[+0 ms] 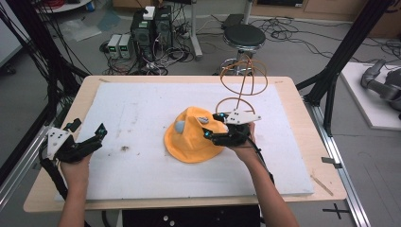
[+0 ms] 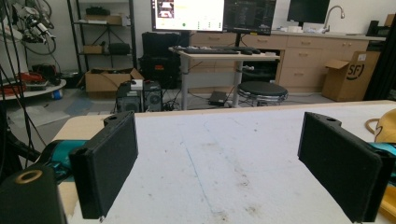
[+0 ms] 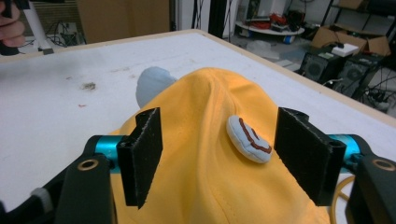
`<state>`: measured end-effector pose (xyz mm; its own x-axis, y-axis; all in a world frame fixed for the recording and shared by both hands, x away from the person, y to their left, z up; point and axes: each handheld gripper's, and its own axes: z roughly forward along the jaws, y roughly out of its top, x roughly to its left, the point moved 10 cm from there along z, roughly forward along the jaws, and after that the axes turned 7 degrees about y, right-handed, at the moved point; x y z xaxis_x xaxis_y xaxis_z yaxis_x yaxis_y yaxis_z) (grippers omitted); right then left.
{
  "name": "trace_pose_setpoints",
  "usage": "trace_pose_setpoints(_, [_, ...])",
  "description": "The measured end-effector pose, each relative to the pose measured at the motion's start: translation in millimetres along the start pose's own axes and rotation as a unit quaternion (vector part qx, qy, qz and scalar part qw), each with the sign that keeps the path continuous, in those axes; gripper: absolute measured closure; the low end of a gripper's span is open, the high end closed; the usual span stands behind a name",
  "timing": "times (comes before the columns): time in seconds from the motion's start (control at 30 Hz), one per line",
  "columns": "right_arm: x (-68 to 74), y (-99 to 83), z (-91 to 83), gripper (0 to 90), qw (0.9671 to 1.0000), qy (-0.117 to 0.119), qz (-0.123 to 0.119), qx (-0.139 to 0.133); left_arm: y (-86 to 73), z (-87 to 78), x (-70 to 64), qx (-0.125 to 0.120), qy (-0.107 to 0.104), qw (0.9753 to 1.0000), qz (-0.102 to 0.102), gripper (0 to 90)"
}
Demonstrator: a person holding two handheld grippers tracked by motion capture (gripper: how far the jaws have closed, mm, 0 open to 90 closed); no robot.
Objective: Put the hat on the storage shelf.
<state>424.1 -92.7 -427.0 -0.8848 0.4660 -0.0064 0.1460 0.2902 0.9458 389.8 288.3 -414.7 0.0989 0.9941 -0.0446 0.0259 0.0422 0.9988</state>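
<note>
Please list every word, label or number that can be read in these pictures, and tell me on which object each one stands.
"SF", with a closing bracket after it: on the cardboard box by the cabinets, left gripper view.
Text on the two monitors behind the desk: too small to read.
Grey oval patch on the yellow hat: a brown curved mark, no letters.

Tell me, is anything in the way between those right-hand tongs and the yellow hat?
Nothing visible. The right tongs are open with the yellow hat directly between their jaws, its fabric and small grey patch unobstructed. The wire stand sits behind the hat, off that path.
</note>
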Motion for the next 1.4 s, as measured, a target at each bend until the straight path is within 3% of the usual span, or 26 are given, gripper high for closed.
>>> trace_pose_setpoints(0.3, [3.9, -10.2, 19.3, 41.3, 0.9995, 0.007, 0.000, 0.032, -0.8, 0.2, -0.5, 0.002, -0.002, 1.0000, 0.000, 12.5])
trace_pose_setpoints(0.63, [6.9, -18.2, 32.4, 57.5, 0.9982, 0.003, 0.003, 0.060, -1.4, 0.2, -0.6, 0.003, -0.003, 1.0000, 0.000, 12.6])
trace_pose_setpoints(0.73, [6.3, -20.5, 34.9, 64.4, 0.9978, 0.003, 0.010, 0.066, -1.4, 0.2, -0.8, 0.003, -0.003, 1.0000, -0.001, 12.5])
trace_pose_setpoints(0.77, [5.2, -21.2, 35.9, 74.6, 0.9975, -0.001, 0.014, 0.069, -1.7, 0.3, -0.8, 0.003, -0.003, 1.0000, -0.001, 12.5])
trace_pose_setpoints(0.83, [4.5, -20.5, 35.2, 85.4, 0.9975, 0.003, 0.019, 0.068, -1.8, 0.3, -0.8, 0.003, -0.003, 1.0000, -0.002, 12.5])
trace_pose_setpoints(0.9, [3.0, -19.4, 33.8, 87.7, 0.9975, 0.003, 0.026, 0.066, -2.0, 0.3, -0.8, 0.004, -0.003, 1.0000, -0.001, 12.5])
trace_pose_setpoints(1.1, [3.8, -15.4, 32.7, 88.3, 0.9982, -0.012, 0.016, 0.056, -2.9, 0.4, -0.6, 0.005, -0.004, 1.0000, -0.002, 12.5])
trace_pose_setpoints(1.4, [13.8, 5.7, 27.4, 88.4, 0.9998, -0.003, 0.016, 0.009, -4.1, 0.5, 0.6, 0.007, -0.003, 1.0000, -0.002, 12.5])
